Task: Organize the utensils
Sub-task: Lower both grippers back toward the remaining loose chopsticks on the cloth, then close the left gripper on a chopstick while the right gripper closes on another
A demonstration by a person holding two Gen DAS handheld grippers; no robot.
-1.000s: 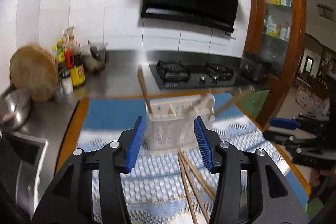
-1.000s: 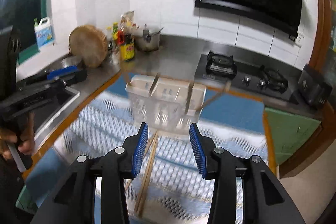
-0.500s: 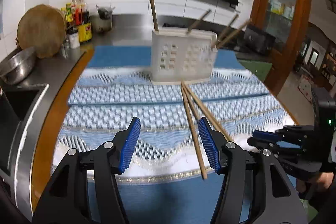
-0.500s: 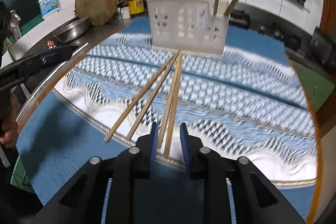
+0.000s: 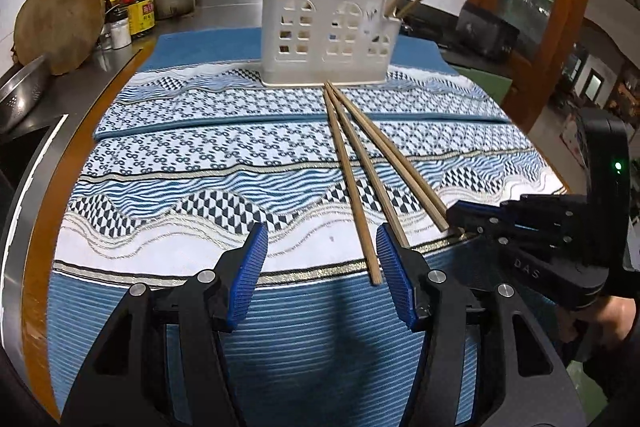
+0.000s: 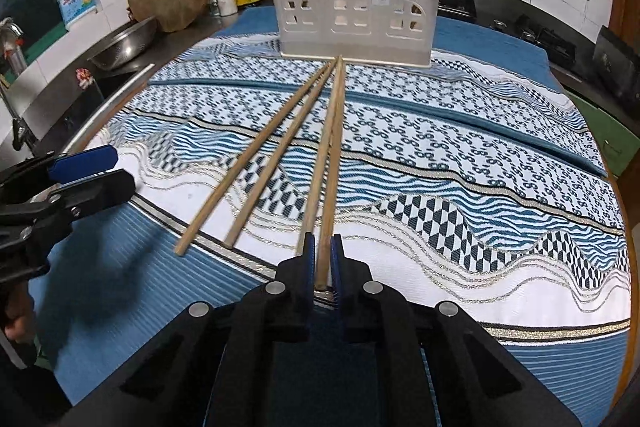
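Right hand-held gripper [image 6: 322, 259] low, level — clamped on chopstick [image 6: 332, 155] end.

Patterned blue cloth [image 5: 208, 163] carries chopsticks [image 5: 350, 175] and holder [image 5: 328, 35].

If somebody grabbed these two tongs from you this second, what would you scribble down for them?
Right gripper: shut on the near end of a chopstick; a second one beside it may be caught too.
Left gripper: open, empty, low over the mat.
Two more loose chopsticks lie on the mat, tips toward the white holder.
Done: several chopsticks already stand in the holder.
Left: lift and drop the held one in, then the others.
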